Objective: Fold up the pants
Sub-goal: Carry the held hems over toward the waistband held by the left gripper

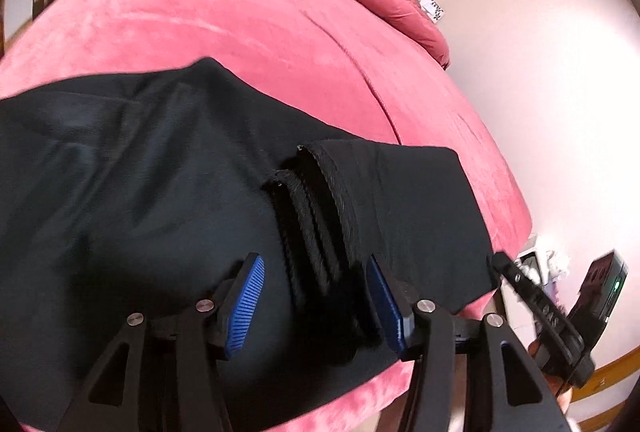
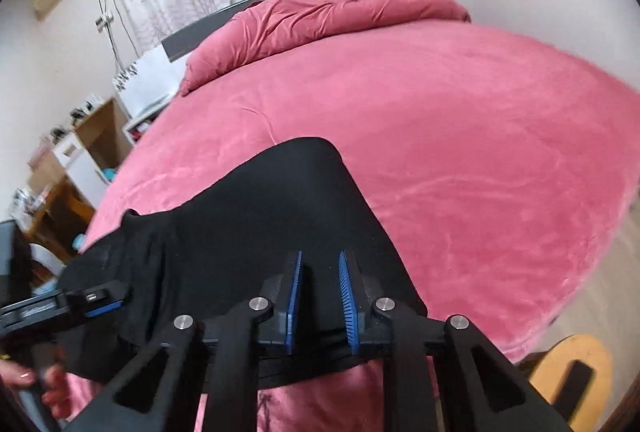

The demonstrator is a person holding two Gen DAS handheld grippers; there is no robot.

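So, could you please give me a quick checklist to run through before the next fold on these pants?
1. Left claw open over the stacked hems: ok.
2. Right claw open, nothing between its fingers: ok.
3. Pants lying on the pink bed cover: ok.
4. Cloth smooth: not ok, wrinkles toward the left end in the right wrist view.
5. Hem edges aligned: not ok, they sit staggered.
6. Near edge fully on the bed: cannot tell, the claws hide it.

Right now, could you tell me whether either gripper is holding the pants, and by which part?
Neither holds anything. The left gripper is open over the black pants near their stacked hems; the right gripper is open above them too.
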